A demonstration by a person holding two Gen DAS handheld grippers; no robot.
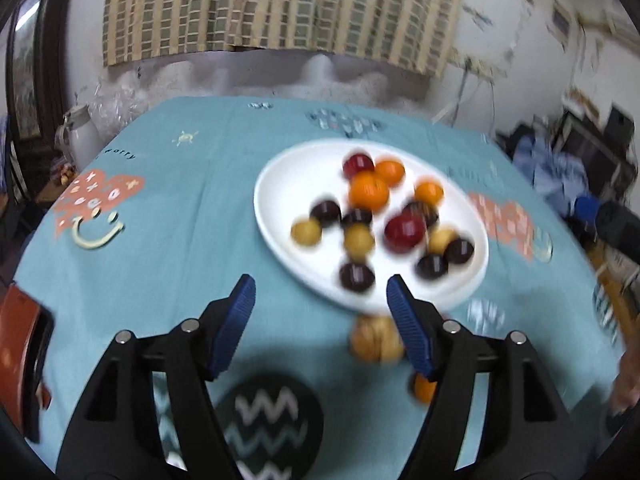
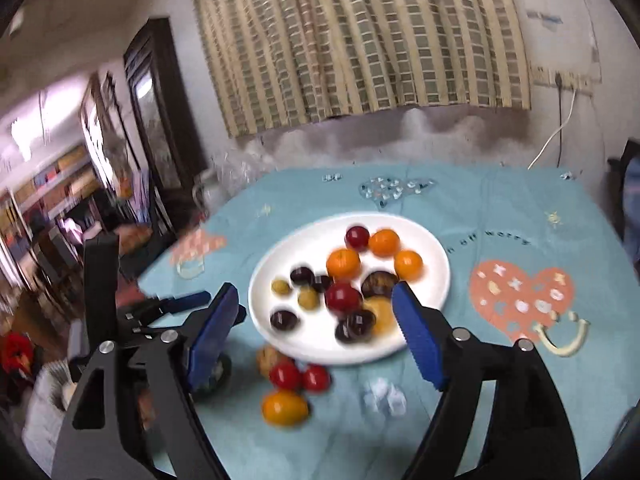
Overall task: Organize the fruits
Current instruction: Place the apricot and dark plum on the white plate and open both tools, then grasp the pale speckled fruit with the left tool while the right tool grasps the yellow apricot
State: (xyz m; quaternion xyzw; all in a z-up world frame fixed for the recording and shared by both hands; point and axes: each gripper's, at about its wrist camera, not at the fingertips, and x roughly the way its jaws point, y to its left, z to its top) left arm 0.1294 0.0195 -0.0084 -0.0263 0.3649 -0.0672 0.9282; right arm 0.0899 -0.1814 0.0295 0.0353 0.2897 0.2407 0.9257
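Both tongs, left [image 1: 320,292] and right [image 2: 316,300], gape empty over the plate [image 2: 436,256]. Looks mid-sorting; next grab is probably the loose tomatoes [image 2: 298,376] just below the right one.

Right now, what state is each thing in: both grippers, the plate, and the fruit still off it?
left gripper: open, nothing between its fingers.
right gripper: open, holding nothing.
white plate: on the blue tablecloth, loaded with oranges, red, dark and yellowish fruits.
two red fruits: off the plate, on the cloth by its near rim.
orange-yellow fruit: off the plate, nearest the camera.
brown fruit: off the plate, at its rim; blurred.
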